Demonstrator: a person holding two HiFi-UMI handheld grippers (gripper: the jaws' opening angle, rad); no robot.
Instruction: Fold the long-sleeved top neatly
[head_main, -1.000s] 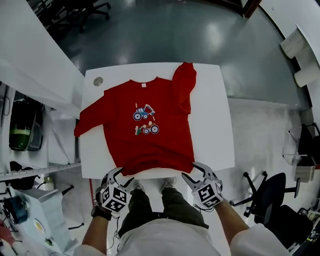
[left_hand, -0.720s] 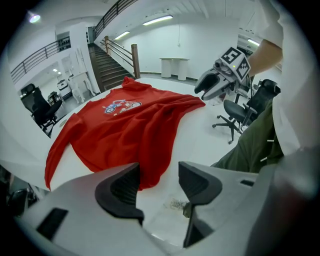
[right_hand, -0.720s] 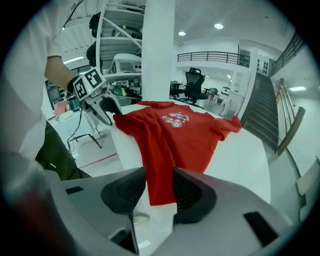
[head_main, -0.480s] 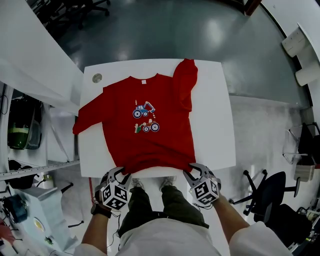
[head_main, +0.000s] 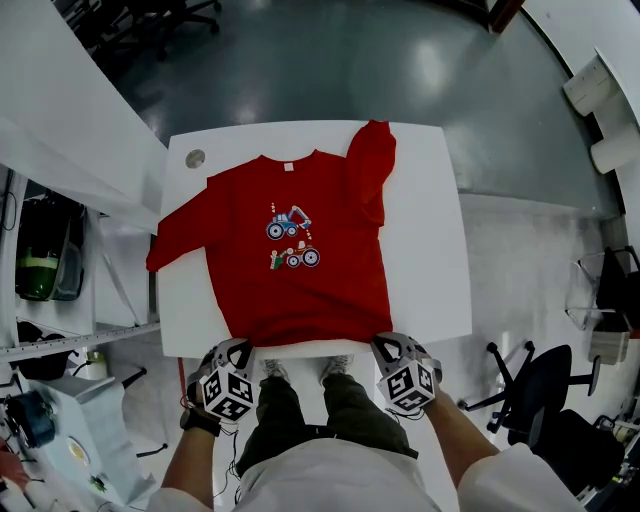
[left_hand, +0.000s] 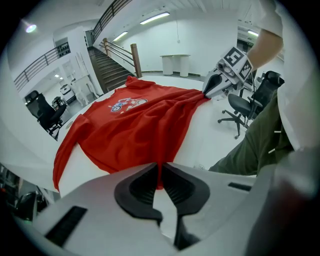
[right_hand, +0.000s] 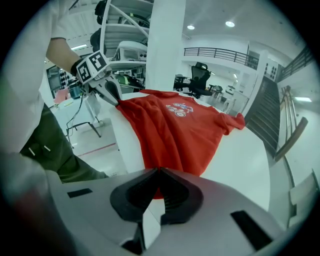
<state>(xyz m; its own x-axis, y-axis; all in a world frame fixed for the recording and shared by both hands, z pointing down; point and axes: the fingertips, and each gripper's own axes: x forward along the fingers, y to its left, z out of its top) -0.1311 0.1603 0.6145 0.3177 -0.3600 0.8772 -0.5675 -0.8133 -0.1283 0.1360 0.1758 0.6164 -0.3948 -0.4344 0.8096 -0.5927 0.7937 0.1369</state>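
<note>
While spread flat on the white table (head_main: 425, 250) ahead of the jaws, pinched at near hem: red top (head_main: 335, 290), left corner in left gripper (head_main: 240, 346), right corner in right gripper (head_main: 383, 343). Just closed onto fabric, almost fully together.

Glossy grey floor (head_main: 330, 60) surrounds a white worktop (head_main: 425, 230); a black office chair (head_main: 545, 400) stands nearby, with a staircase (left_hand: 107, 70) and ceiling strip lights (left_hand: 155, 18) beyond.

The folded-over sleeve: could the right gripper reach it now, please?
Probably not yet: the right gripper is shut on the top's near hem, and the sleeve lies at the table's far edge.
</note>
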